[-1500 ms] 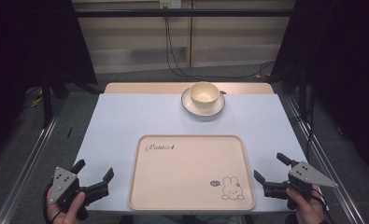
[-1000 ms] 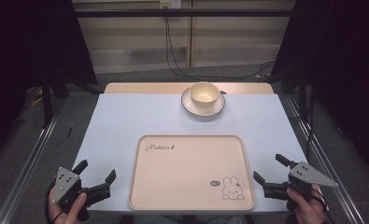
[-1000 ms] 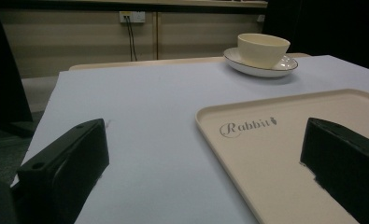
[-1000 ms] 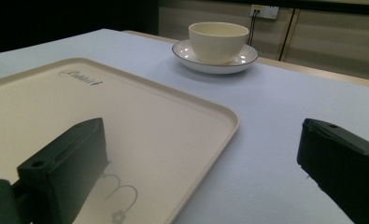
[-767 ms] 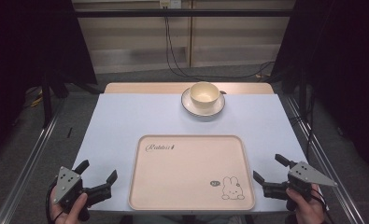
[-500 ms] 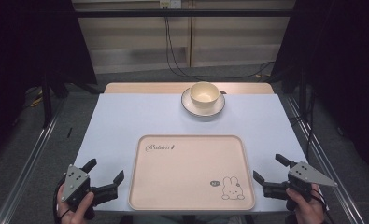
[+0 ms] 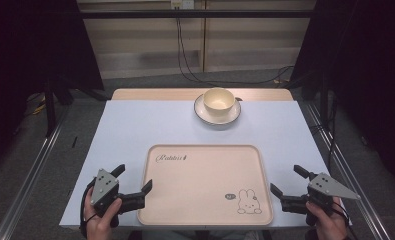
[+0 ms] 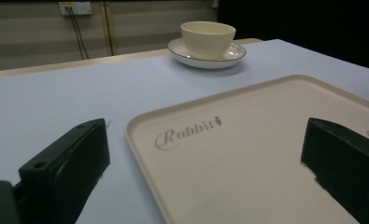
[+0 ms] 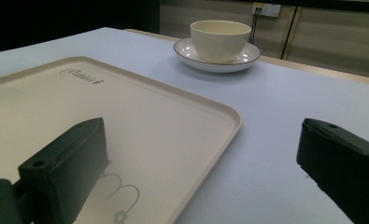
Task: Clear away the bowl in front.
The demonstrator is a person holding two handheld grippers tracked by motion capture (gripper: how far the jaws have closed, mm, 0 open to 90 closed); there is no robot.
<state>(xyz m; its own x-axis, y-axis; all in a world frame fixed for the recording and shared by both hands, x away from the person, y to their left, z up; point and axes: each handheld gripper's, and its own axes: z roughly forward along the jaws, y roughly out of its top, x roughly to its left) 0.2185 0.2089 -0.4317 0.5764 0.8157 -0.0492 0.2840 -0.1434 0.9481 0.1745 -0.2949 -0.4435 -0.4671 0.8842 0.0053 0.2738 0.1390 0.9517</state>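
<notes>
A cream tray (image 7: 205,185) lies flat on the near half of the desk (image 7: 135,125), its long side running left to right. The word "Rabbit" (image 7: 171,158) is printed near its far left corner and a small rabbit drawing (image 7: 246,201) sits near its near right corner. Nothing rests on the tray.

Well beyond the tray, close to the far edge of the desk, a cream cup (image 7: 219,100) stands upright on a white saucer (image 7: 217,114) with a dark rim. The cup looks empty from above. The desk wears a pale blue-white cover, with a strip of bare wood showing along the far edge.

The left gripper (image 7: 133,183) is held in the person's left hand (image 7: 101,220) at the tray's near left corner. Its fingers (image 7: 146,187) are spread wide apart; in the left gripper view one finger sits over the bare desk and the other over the tray, so they straddle the tray's left rim, holding nothing.

The right gripper (image 7: 289,182) is held in the right hand (image 7: 327,225) at the tray's near right corner, its grey three-cornered plate (image 7: 330,186) on top. Its fingers (image 7: 277,191) are likewise wide apart and hold nothing; in the right gripper view one lies over the tray by the rabbit drawing and the other over the desk, on either side of the tray's right rim.

Beyond the desk are a grey floor and hanging black cables (image 7: 185,55).
</notes>
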